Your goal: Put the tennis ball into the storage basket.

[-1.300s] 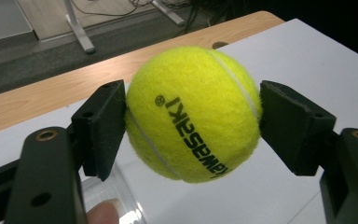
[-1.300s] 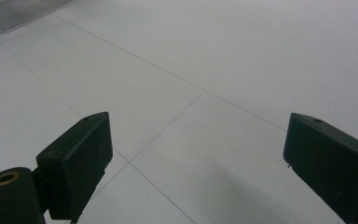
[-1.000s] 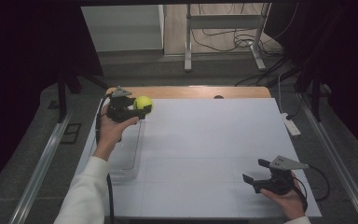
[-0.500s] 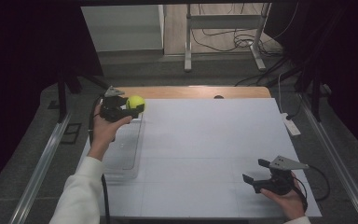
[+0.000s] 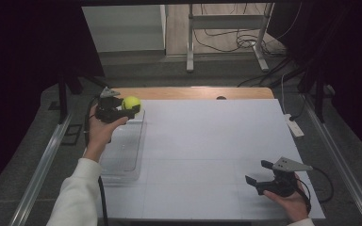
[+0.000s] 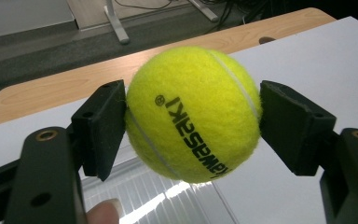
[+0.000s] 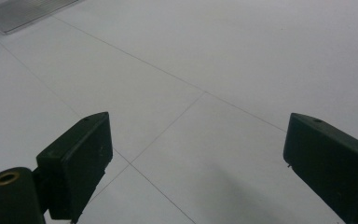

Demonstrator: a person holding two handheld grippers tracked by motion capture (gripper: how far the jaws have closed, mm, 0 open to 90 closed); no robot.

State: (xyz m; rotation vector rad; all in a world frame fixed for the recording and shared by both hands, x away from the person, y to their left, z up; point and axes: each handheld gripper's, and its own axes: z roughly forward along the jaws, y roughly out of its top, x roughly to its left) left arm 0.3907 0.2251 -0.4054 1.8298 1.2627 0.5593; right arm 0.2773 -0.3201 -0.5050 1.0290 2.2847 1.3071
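Left gripper point(image 5: 133, 109) pinching a yellow tennis ball point(image 5: 131, 103), pads pressed against both flanks of the felt. Seen along the jaws in the left gripper view, ball point(image 6: 193, 113) squarely between the two black pads, black lettering and a white seam facing the camera, upside down. Held up off the counter point(image 5: 207, 141), at its far left corner, just above the far end of a clear plastic tray point(image 5: 122, 155) lying below and behind the gripper toward the person's sleeve point(image 5: 78, 197). Ribbed floor of that tray point(image 6: 144, 196) visible beneath the ball, a fingertip point(image 6: 103, 211) at the bottom edge. Beyond the ball, a strip of bare wooden edge point(image 6: 51, 88) of the counter.

Right gripper point(image 5: 259, 173) spread wide, nothing between the jaws, low near the counter's near right corner, well apart from the ball. Ahead of its pads point(image 7: 77, 158), plain white surface crossed by thin lines, with a corner of the tray point(image 7: 23, 11) far off at upper left.
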